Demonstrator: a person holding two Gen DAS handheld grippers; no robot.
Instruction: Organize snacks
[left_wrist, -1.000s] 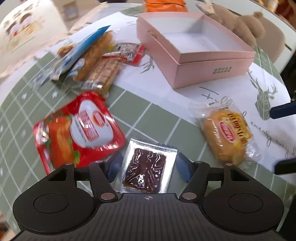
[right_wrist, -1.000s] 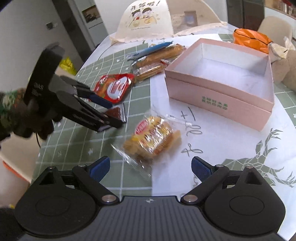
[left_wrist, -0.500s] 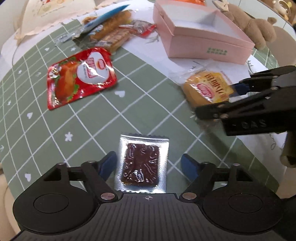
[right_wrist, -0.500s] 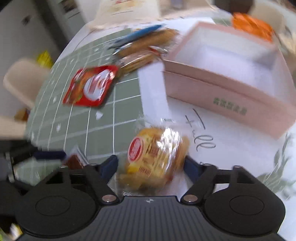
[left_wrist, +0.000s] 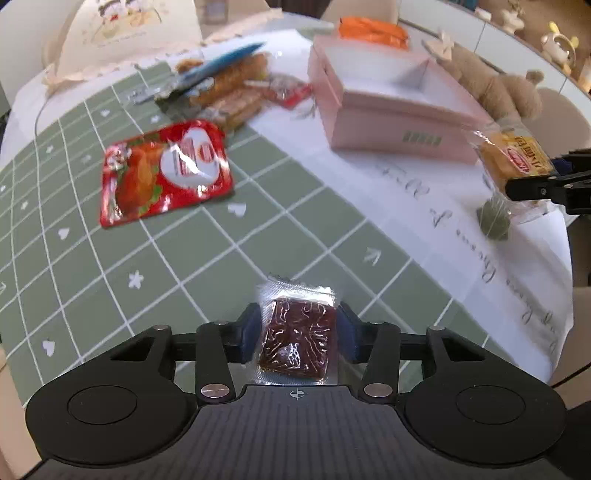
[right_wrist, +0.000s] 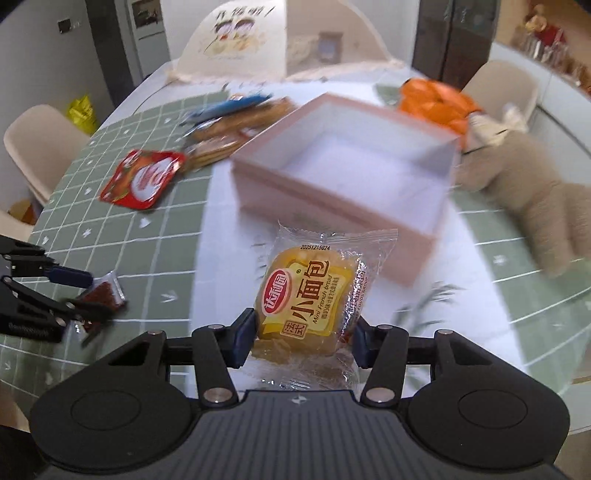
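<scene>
Left wrist view gives us the left gripper (left_wrist: 298, 330) low at centre, its blue pads pressed against both sides of a silver-edged dark jelly packet (left_wrist: 295, 338), which it grips above the green checked tablecloth (left_wrist: 110, 266); at the right edge of that frame we see only the black tips of the right gripper (left_wrist: 546, 184) clamped on the bread packet (left_wrist: 513, 160), whose wrapper hangs clear of the cloth; the right wrist view shows what this one cannot, the packet's face: the bread packet (right_wrist: 308, 295) sits between the blue pads of the right gripper (right_wrist: 303, 338), squeezed from both sides, and we read "Mini French bread", a red oval logo, large Chinese characters, and the stamp 20251215B24 along the top seal; just beyond it, in the middle of the frame, the open pink box (right_wrist: 332, 199) shows its white inside; in the left wrist view the pink box (left_wrist: 388, 125) lies at upper right with small green print on its wall, too blurred for us to read; the right wrist view also catches the left gripper (right_wrist: 92, 295) at lower left, tilted, with the jelly packet (right_wrist: 105, 295) in its tips; a red snack pouch (left_wrist: 166, 177) lies flat at left of centre, and a heap of long biscuit packs (left_wrist: 225, 92) lies above it; both grippers point roughly toward the box.
</scene>
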